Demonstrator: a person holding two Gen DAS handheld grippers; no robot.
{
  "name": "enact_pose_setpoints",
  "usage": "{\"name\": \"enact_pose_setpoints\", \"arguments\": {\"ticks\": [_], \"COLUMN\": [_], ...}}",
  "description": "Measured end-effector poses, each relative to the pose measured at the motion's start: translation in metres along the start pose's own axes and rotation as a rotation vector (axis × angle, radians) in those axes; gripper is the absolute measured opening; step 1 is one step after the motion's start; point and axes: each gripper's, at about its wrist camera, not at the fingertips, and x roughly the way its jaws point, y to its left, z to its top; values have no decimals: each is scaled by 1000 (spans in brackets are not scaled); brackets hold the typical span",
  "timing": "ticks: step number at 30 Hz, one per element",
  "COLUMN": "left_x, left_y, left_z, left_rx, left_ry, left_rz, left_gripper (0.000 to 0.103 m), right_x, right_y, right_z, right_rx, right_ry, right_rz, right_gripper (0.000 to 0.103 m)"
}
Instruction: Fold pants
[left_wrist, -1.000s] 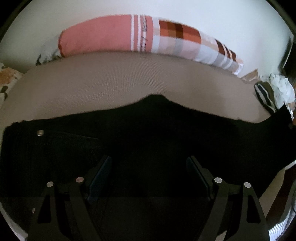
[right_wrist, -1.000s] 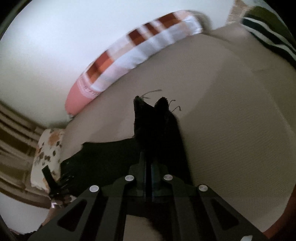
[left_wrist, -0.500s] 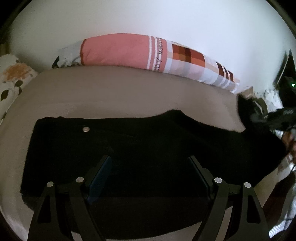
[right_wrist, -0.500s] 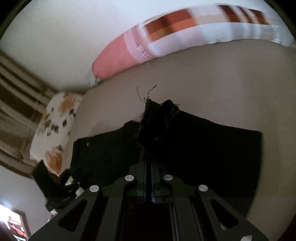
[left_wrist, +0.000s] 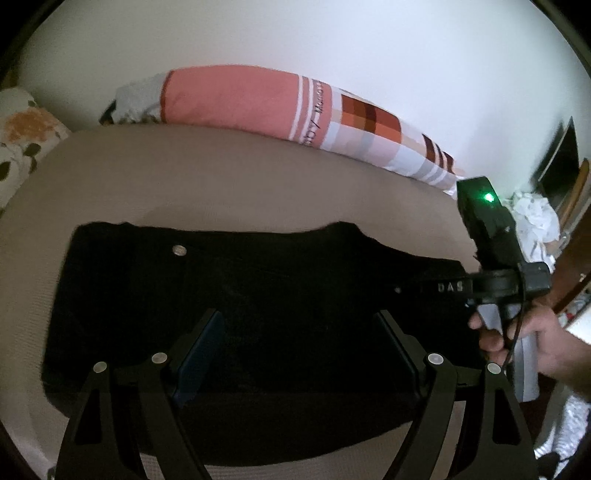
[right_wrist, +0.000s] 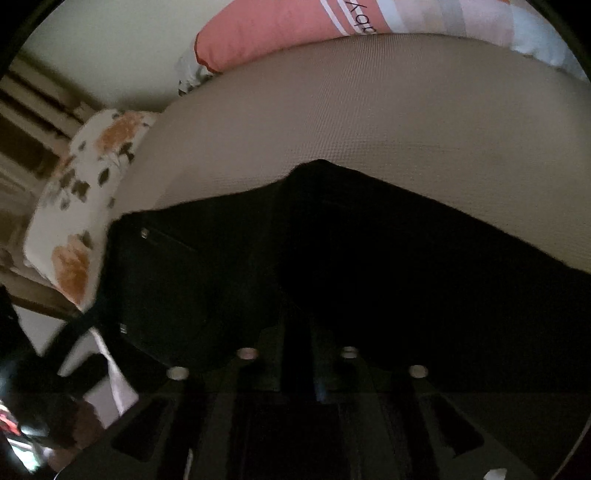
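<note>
Hovering left gripper with fingers spread wide and empty above black pants folded flat on the beige bed; right gripper jaws opening, grip unclear.

Bare beige bed is lying open beyond the black pants, giving free passage. Striped bolster is blocking the far edge along the wall, floral pillow is closing the left end. Right tongs are crowding the pants' right end.
</note>
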Motion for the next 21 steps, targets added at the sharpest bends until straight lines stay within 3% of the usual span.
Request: {"name": "enact_pose_setpoints", "arguments": {"ticks": [2, 7, 13, 16, 18, 21], "left_x": [3, 12, 35, 45, 51, 62], "left_y": [-3, -16, -32, -41, -47, -56], "left_z": [0, -2, -4, -7, -10, -16], "left_rx": [-12, -43, -118, -115, -100, -81], "left_ry": [18, 84, 210, 267, 299, 350], "left_rz": [-37, -146, -251, -253, -251, -248], "left_gripper": [83, 83, 81, 72, 56, 44], "right_x": [-16, -68, -102, -103, -104, -107], "right_y": [1, -14, -55, -67, -78, -90], "right_z": [-3, -27, -70, -86, -96, -108], "right_rx": [12, 45, 204, 251, 273, 270], "right_ry": [-40, -164, -222, -220, -213, -199], "right_rz": [29, 6, 4, -3, -26, -69], "right_gripper": [25, 33, 35, 35, 35, 35]}}
